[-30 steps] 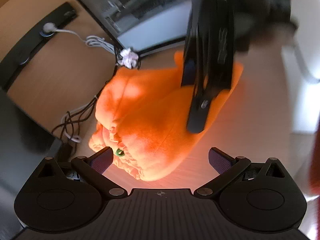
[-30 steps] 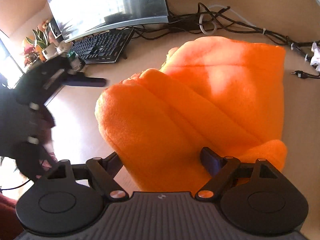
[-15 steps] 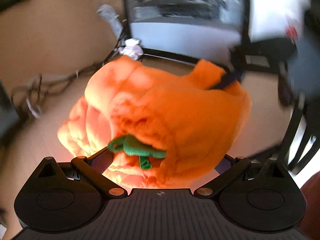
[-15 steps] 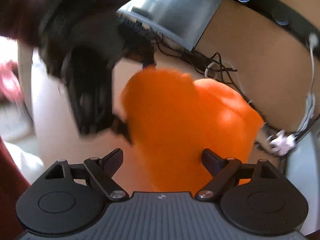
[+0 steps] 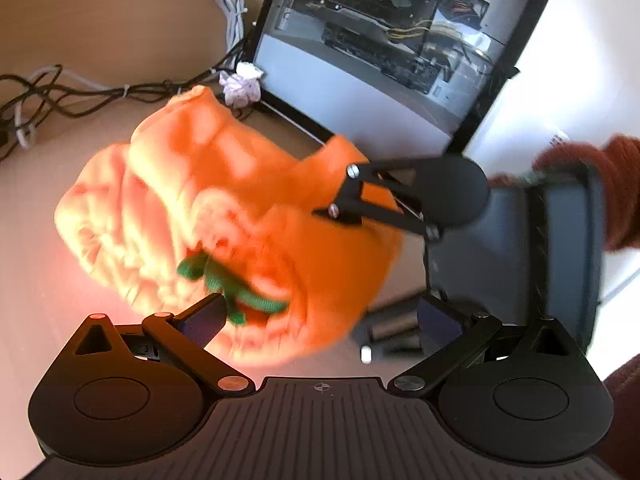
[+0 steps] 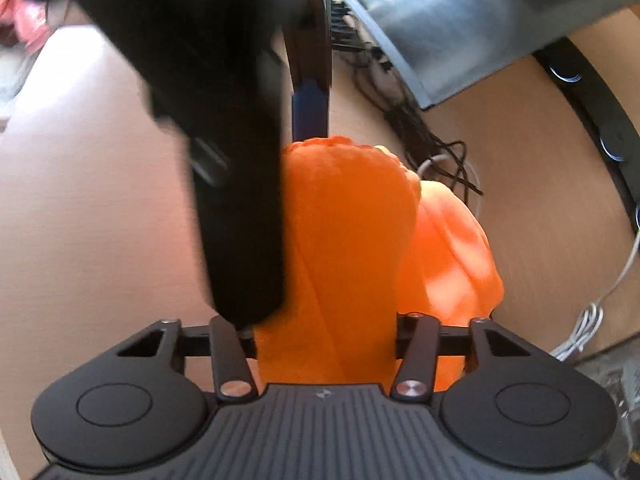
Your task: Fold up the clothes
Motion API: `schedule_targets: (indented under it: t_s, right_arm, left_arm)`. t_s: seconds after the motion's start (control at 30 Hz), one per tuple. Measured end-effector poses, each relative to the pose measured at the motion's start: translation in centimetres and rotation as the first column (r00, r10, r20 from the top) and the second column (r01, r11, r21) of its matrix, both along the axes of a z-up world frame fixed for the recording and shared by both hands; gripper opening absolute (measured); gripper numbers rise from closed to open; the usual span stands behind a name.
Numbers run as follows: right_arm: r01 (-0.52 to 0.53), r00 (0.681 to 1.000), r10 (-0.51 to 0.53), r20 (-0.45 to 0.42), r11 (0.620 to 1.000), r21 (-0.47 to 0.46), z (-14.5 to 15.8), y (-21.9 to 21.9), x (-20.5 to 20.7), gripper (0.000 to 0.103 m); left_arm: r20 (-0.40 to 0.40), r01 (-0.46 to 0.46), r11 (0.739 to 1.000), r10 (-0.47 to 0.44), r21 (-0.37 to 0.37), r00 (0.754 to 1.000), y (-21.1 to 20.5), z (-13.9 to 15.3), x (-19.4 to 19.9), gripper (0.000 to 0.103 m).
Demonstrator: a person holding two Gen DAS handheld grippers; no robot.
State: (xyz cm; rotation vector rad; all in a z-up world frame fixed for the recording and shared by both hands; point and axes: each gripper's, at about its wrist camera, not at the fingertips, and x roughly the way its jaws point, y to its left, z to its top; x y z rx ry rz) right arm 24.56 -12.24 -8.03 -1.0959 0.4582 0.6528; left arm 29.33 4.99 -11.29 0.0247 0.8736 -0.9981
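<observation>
Orange fleece, bunched and thick: the garment [image 5: 224,216] fills the middle of the left view, a lumpy roll lying on the tabletop [image 5: 52,312] with its long axis running from upper left toward lower right. A green drawstring [image 5: 232,288] hangs at the near end.

My right gripper [image 6: 326,336] has its jaws closed in on a fold of the garment [image 6: 344,248], which rises up the frame from the jaws to a rounded end. My left gripper [image 5: 320,316] stands wide open, holding nothing, with the drawstring end lying against its left finger [image 5: 200,320].

My worry is that fleece this bulky springs back, so if my right jaws let go early the fold may roll open. The drawstring could also snag on my left finger as I close or pull. Cables [image 5: 60,96] lie near the far end at upper left, and a dragged garment might catch them.
</observation>
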Motion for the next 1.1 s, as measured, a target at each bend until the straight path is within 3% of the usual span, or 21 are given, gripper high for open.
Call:
schedule_targets:
  t_s: [0.13, 0.33, 0.43, 0.53, 0.57, 0.63, 0.73, 0.77, 0.83, 0.9, 0.97, 1.03, 1.1]
  right_arm:
    - [-0.006, 0.999, 0.004, -0.044, 0.999, -0.041, 0.9, -0.5, -0.2, 0.042]
    - [-0.010, 0.994, -0.009, -0.110, 0.986, -0.164, 2.4, 0.3, -3.0, 0.040]
    - [-0.052, 0.990, 0.013, -0.142, 0.959, -0.277, 3.1, 0.4, -5.8, 0.039]
    - [-0.126, 0.981, 0.054, -0.186, 0.907, -0.403, 5.0, 0.6, -8.8, 0.039]
    - [-0.169, 0.975, 0.083, -0.204, 0.877, -0.449, 5.8, 0.6, -9.8, 0.039]
    - [-0.298, 0.951, 0.191, -0.242, 0.772, -0.561, 7.2, 0.4, -11.7, 0.039]
    - [-0.493, 0.868, 0.360, -0.342, 0.546, -0.677, 9.3, 0.0, -13.4, 0.039]
    - [-0.540, 0.838, 0.391, -0.382, 0.489, -0.685, 9.9, 0.0, -13.3, 0.039]
    - [-0.604, 0.793, 0.412, -0.449, 0.438, -0.666, 10.8, 1.0, -12.0, 0.040]
    - [-0.654, 0.755, 0.412, -0.509, 0.428, -0.624, 11.0, 2.1, -10.7, 0.042]
    - [-0.687, 0.726, 0.381, -0.573, 0.455, -0.567, 10.7, 3.3, -8.9, 0.043]
    - [-0.712, 0.686, 0.355, -0.635, 0.508, -0.485, 10.0, 4.4, -6.4, 0.044]
    - [-0.706, 0.659, 0.339, -0.672, 0.588, -0.395, 9.3, 4.9, -4.6, 0.044]
  left_arm:
    - [-0.019, -0.048, 0.998, 0.048, -0.038, 0.999, 3.7, 1.6, -1.0, 0.103]
    - [0.011, -0.204, 0.977, 0.205, -0.062, 0.979, 6.9, 3.1, 1.9, 0.103]
    - [0.047, -0.205, 0.977, 0.208, -0.063, 0.977, 5.7, 2.9, 3.0, 0.103]
    - [0.057, -0.156, 0.987, 0.159, -0.049, 0.986, 3.6, 1.4, 3.3, 0.103]
    - [0.054, -0.134, 0.990, 0.136, -0.045, 0.989, 2.9, 0.8, 3.2, 0.103]
    - [0.046, -0.090, 0.995, 0.091, -0.035, 0.995, 1.5, -0.3, 3.0, 0.103]
    - [0.038, -0.021, 1.000, 0.022, -0.014, 0.999, -0.6, -2.1, 2.6, 0.103]
    - [0.030, -0.003, 1.000, 0.002, 0.007, 1.000, -1.2, -2.8, 2.1, 0.102]
    - [0.002, 0.027, 0.999, -0.027, 0.043, 1.000, -2.1, -4.2, 1.1, 0.098]
    - [0.034, 0.051, 0.997, -0.053, 0.050, 0.998, -2.0, -4.6, 0.0, 0.096]
    - [0.041, 0.035, 0.998, -0.037, 0.052, 0.998, -0.8, -4.6, 0.0, 0.093]
    - [0.019, -0.052, 0.998, 0.051, 0.043, 0.999, 1.8, -4.0, 0.9, 0.094]
    - [-0.024, -0.193, 0.981, 0.193, 0.019, 0.981, 5.8, -3.1, 1.9, 0.096]
